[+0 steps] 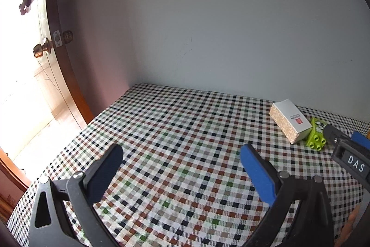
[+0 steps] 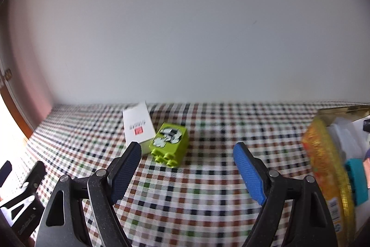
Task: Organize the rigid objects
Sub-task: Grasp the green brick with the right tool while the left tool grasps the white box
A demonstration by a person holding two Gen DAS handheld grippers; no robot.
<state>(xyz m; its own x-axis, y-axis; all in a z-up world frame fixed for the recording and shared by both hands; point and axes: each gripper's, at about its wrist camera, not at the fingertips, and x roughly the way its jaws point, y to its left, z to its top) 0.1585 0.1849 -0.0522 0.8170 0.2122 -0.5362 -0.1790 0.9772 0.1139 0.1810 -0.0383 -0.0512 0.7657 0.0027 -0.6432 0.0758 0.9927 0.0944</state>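
That green toy brick [image 2: 170, 144] by the desk's [image 2: 208, 177] back edge looks light, stiff; pinch its flat sides, both claws (right claw [image 2: 187, 154], left claw [image 1: 181, 156]) spread, empty.

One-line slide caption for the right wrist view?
Open right gripper faces a lime-green studded toy brick touching a white cardboard box on checked cloth.

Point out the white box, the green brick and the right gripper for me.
white box [image 1: 291, 117]: left wrist view, top face.
green brick [image 2: 170, 142]: right wrist view, printed top face.
right gripper [image 2: 187, 155]: right wrist view, midway between the fingertips.
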